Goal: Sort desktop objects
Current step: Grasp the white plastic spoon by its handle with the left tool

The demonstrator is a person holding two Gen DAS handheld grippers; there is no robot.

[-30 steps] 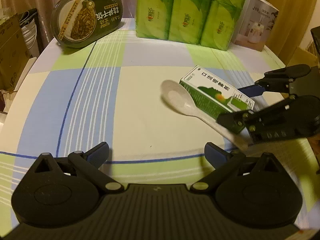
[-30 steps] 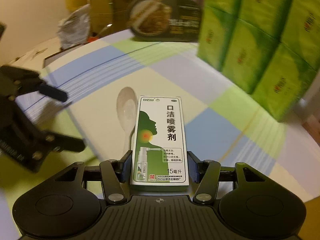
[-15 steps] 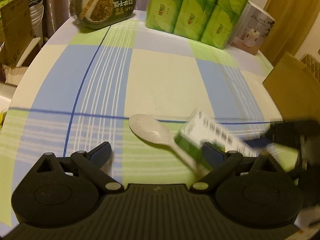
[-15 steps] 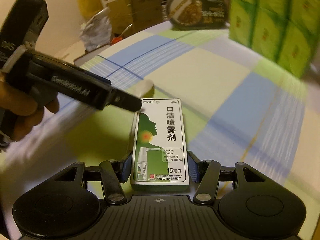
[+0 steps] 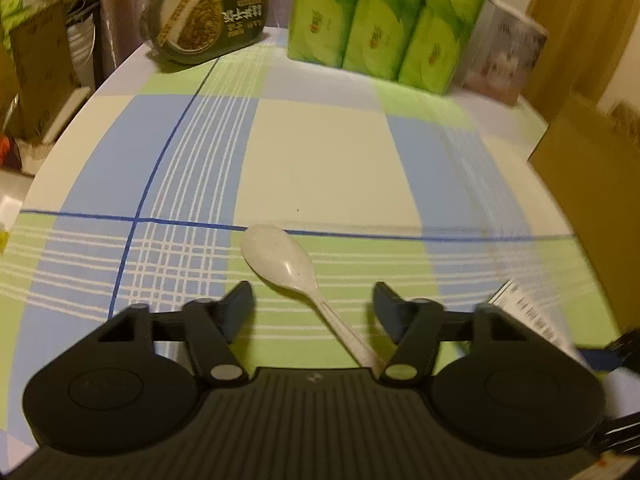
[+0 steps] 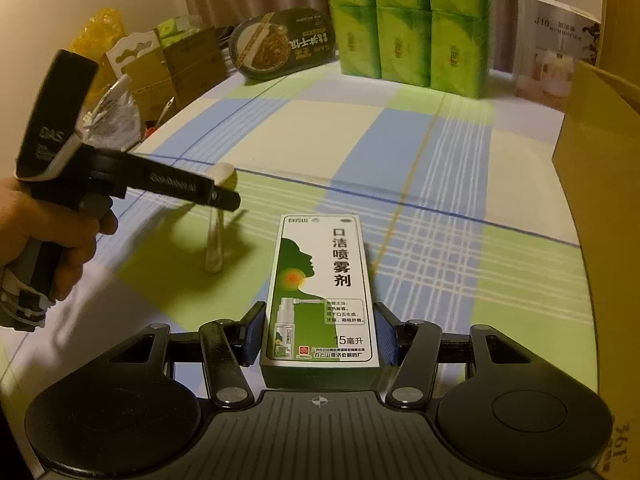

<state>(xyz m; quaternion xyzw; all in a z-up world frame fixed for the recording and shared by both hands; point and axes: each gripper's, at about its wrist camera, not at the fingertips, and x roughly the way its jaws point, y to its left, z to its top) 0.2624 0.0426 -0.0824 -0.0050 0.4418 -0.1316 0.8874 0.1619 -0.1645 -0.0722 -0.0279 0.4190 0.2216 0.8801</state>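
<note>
Right gripper (image 6: 319,338): jaws closed on the near end of the spray box (image 6: 320,292), held flat above the tabletop (image 6: 400,140) and not yet put anywhere, with the brown carton (image 6: 600,152) at the right edge a likely bin, by my reading. Left gripper (image 5: 314,306): jaws wide, straddling the handle of the white spoon (image 5: 280,258), which lies on the tabletop ungrasped. Sorting status: early, with one item in transit, one awaiting pickup; noodle bowl (image 5: 206,16), tissue packs (image 5: 384,24) and white box (image 5: 504,60) stand along the far edge.
</note>
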